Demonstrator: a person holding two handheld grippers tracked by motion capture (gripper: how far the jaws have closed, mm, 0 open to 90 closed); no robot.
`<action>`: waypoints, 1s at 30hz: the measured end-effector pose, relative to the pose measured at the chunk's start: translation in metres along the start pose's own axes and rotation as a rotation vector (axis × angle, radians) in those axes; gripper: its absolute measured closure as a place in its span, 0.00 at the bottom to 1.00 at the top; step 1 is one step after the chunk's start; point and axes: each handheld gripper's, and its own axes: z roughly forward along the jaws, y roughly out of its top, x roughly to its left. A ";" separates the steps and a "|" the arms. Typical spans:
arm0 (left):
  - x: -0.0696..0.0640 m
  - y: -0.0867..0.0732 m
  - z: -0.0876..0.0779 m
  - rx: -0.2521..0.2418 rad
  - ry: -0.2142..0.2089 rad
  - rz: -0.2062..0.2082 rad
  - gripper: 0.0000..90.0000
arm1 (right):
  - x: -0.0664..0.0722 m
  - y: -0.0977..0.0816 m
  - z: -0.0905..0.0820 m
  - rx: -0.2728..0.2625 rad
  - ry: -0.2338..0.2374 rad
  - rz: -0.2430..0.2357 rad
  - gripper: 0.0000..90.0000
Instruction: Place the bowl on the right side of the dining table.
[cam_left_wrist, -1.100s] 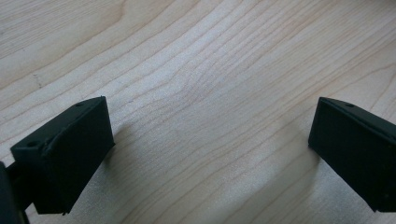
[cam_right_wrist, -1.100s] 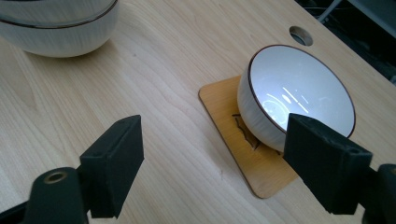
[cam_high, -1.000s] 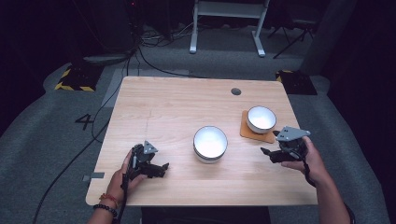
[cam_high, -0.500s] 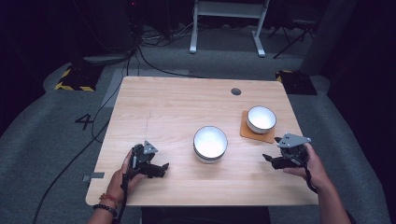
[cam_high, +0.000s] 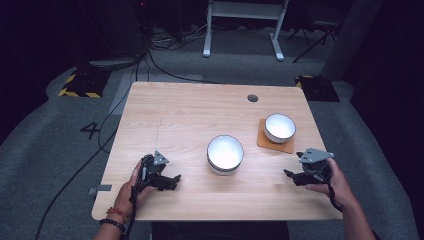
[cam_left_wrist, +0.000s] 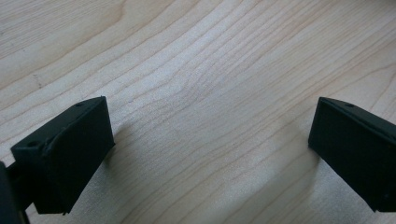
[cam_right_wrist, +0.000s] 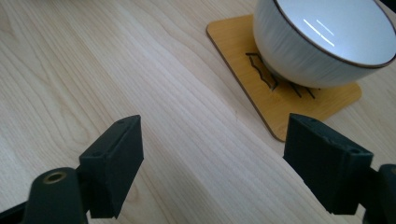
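1. The right gripper view gets up close on the small bowl (cam_right_wrist: 322, 42) sitting on its coaster (cam_right_wrist: 280, 98), even showing a dark line drawing on the coaster; from the high view that's just a brown square.
2. The left gripper view has plain wood grain between its jaws.
3. Left gripper (cam_high: 172, 180) and right gripper (cam_high: 290, 175) both rest on the table (cam_high: 185, 115) near its front edge, jaws spread wide, gripping nothing.
4. The big bowl (cam_high: 225, 154) sits between them mid-table; both bowls look empty.
5. Around it: grey carpet, cables, dark room.
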 end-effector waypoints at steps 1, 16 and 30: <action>0.000 0.000 0.000 0.002 0.002 -0.001 0.00 | 0.000 -0.002 0.001 0.011 0.003 0.005 0.22; 0.000 0.000 0.000 0.002 0.001 -0.001 0.00 | -0.003 -0.031 0.010 0.027 0.002 0.063 0.21; 0.000 0.000 0.000 -0.001 0.001 -0.001 0.00 | -0.012 -0.062 0.014 -0.052 0.055 0.186 0.19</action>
